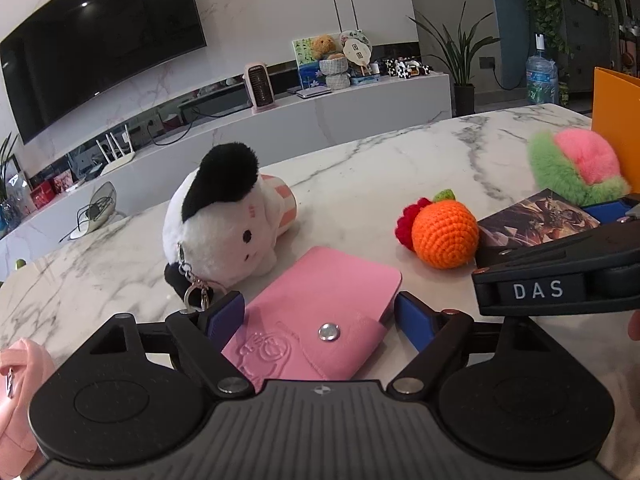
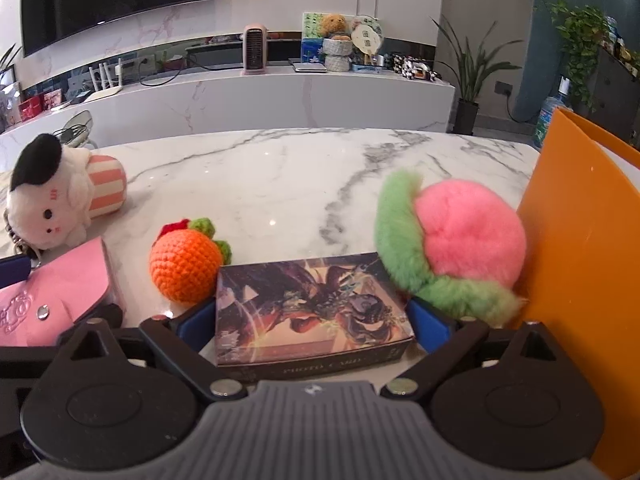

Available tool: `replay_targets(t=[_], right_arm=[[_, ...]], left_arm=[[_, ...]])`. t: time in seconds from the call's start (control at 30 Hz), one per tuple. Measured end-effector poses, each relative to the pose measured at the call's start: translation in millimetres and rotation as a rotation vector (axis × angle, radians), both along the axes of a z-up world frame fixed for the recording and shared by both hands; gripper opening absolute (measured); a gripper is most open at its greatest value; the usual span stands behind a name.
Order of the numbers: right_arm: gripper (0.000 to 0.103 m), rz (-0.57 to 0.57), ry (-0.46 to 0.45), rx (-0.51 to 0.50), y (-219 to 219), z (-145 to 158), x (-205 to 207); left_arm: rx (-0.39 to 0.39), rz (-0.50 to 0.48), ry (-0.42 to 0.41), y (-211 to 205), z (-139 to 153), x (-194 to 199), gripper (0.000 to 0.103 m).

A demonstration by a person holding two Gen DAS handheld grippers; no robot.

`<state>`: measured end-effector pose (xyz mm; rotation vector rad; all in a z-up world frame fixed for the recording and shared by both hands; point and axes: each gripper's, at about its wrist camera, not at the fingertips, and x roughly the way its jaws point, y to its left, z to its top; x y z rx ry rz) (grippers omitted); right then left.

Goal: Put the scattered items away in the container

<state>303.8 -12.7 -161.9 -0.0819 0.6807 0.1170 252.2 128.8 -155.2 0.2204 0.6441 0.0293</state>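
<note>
The left gripper (image 1: 320, 320) points forward and down at the marble table (image 1: 360, 168), its jaws spread wide on either side of a pink snap wallet (image 1: 320, 312); whether the blue pads (image 1: 226, 318) touch it I cannot tell. Ahead to its left lies a black-and-white plush keychain (image 1: 224, 220); ahead to its right, a crocheted orange (image 1: 444, 234).

The right gripper (image 2: 314, 322) is tilted down likewise, just beside the left one. Its jaws are spread around a printed card box (image 2: 312, 308), with the pads close beside the box's ends. Ahead to its right a pink-and-green fluffy ball (image 2: 460, 244) rests against the orange container (image 2: 580, 240).
</note>
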Motion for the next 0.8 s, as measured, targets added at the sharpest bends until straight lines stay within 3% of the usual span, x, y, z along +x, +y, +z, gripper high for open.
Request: replay_targets(t=[0.43,0.8], right_arm=[[0.094,0.131,0.052,-0.011,7.1,3.4,-41.8],[0.094,0.218,0.127,-0.007,-1.6,9.3,-107.0]], left_arm=[[-0.005,-0.037,0.138,-1.9,16.3,-52.8,0.077],[-0.017,-0.056,0.219,-18.6,26.6,-127.4,0.073]])
